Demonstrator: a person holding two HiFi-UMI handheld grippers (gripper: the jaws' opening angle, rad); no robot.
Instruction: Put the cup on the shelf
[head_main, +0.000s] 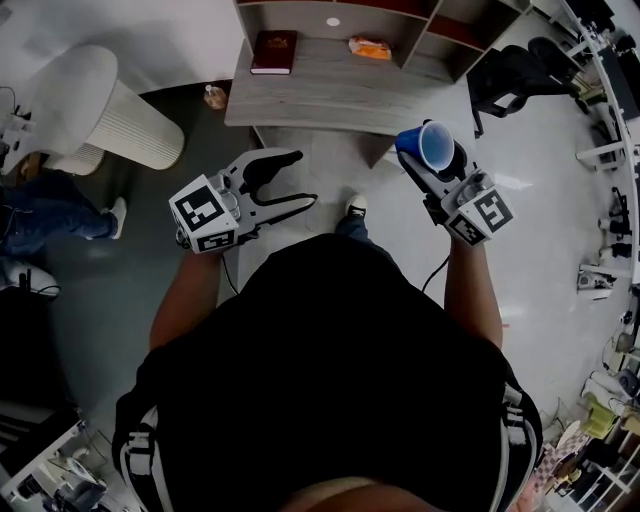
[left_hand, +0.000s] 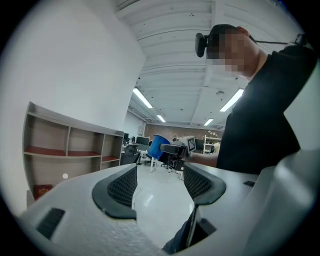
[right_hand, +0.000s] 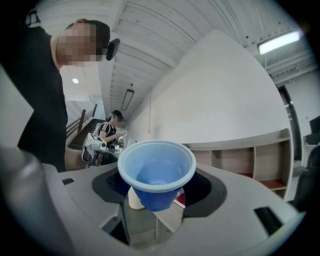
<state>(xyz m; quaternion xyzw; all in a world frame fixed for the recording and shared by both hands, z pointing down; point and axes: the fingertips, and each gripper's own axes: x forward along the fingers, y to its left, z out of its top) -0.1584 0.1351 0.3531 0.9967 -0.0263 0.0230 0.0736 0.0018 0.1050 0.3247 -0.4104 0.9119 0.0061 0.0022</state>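
Note:
A blue plastic cup (head_main: 436, 146) sits between the jaws of my right gripper (head_main: 428, 152), which is shut on it, mouth facing back toward the camera. In the right gripper view the cup (right_hand: 156, 170) fills the gap of the gripper (right_hand: 156, 186). My left gripper (head_main: 300, 178) is open and empty, held level at the left; its jaws (left_hand: 160, 182) stand well apart. Through them the cup (left_hand: 159, 146) shows in the distance. The grey wooden shelf (head_main: 330, 92) stands ahead of both grippers, with open compartments (left_hand: 70, 150).
On the shelf lie a dark red book (head_main: 274, 51), an orange packet (head_main: 370, 47) and a small white disc (head_main: 333, 21). A white ribbed seat (head_main: 120, 120) and a person's legs (head_main: 50, 215) are at the left. A black office chair (head_main: 510, 75) and cluttered desks stand at the right.

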